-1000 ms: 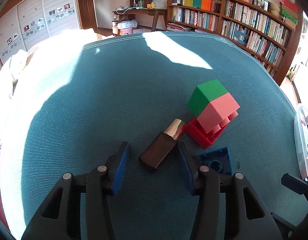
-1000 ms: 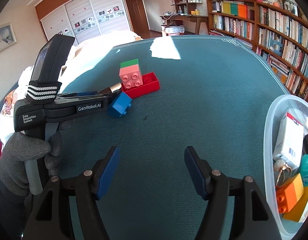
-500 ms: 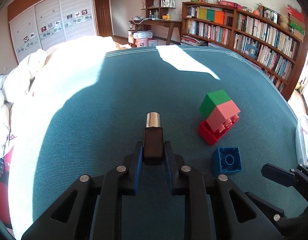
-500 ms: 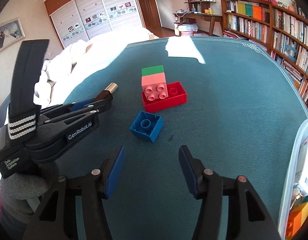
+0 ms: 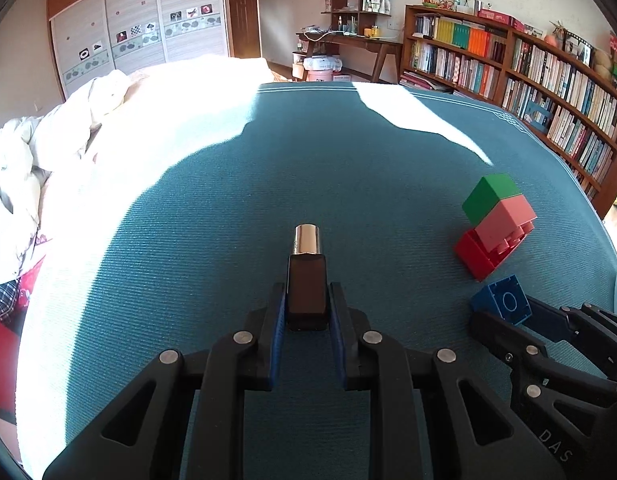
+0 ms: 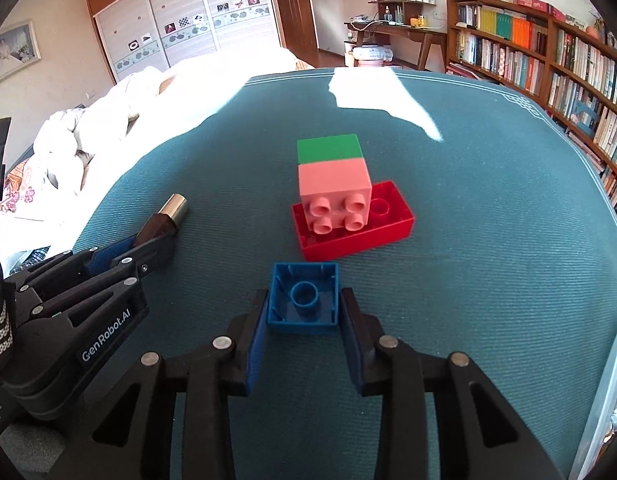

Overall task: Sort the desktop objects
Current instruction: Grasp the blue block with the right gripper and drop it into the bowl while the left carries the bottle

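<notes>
My left gripper (image 5: 306, 304) is shut on a dark brown bottle with a shiny metal cap (image 5: 307, 280), held pointing forward over the teal cloth; it also shows in the right wrist view (image 6: 164, 220). My right gripper (image 6: 302, 308) is closed around a blue brick (image 6: 303, 298) that lies hollow side up on the cloth, its pads touching both sides. The blue brick also shows in the left wrist view (image 5: 501, 300). Beyond it stands a stack of a green (image 6: 328, 147) and a pink brick (image 6: 334, 192) tipped on a red brick (image 6: 356, 232).
The teal cloth surface (image 6: 488, 240) is bordered by white bedding (image 6: 108, 120) at the left. A clear plastic bin's rim (image 6: 606, 392) is at the right edge. Bookshelves (image 5: 548, 80) and a desk stand behind.
My left gripper has kept hold of the bottle and drifted left. My right gripper has moved forward and closed onto the blue brick.
</notes>
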`<state>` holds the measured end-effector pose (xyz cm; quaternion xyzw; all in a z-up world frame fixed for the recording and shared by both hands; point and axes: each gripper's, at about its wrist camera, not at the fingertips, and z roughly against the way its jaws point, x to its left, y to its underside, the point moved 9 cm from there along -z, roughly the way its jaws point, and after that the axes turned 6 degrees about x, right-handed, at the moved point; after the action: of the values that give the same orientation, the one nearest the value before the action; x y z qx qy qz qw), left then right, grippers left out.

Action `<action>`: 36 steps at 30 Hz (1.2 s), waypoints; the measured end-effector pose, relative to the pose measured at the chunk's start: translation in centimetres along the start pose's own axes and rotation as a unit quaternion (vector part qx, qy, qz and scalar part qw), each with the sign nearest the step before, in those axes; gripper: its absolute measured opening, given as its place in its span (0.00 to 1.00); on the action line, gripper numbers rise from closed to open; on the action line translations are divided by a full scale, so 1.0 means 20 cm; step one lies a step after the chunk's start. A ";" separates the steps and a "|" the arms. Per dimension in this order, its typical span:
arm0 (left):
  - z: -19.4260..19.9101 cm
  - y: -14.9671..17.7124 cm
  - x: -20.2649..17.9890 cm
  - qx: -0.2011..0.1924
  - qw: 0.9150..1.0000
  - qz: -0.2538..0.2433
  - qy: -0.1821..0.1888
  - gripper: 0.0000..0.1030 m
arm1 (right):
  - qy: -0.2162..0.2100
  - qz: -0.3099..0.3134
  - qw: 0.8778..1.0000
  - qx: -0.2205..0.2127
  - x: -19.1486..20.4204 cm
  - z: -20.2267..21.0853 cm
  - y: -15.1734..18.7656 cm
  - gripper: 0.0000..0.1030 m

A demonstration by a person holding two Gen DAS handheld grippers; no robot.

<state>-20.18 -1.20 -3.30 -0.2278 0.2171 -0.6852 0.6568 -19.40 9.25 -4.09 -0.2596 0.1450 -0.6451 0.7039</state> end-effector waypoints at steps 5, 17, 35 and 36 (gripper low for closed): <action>0.02 -0.01 -0.02 -0.004 1.000 -0.001 0.001 0.21 | 0.003 -0.009 1.000 -0.008 -0.04 0.06 0.04 0.35; 0.19 0.08 -0.15 -0.015 1.000 -0.012 0.024 0.21 | 0.001 -0.061 0.997 -0.039 -0.25 0.33 0.18 0.35; 0.43 0.19 -0.64 -0.019 0.993 -0.087 0.082 0.21 | 0.031 -0.085 0.990 -0.107 -0.52 0.69 0.32 0.35; 0.44 0.20 -0.68 -0.019 0.992 -0.093 0.086 0.21 | 0.035 -0.091 0.989 -0.112 -0.56 0.71 0.32 0.36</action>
<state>-11.37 12.14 0.98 -0.2001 0.2638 -0.7558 0.5650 -7.78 22.97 2.63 -0.3262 0.2168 -0.6949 0.6031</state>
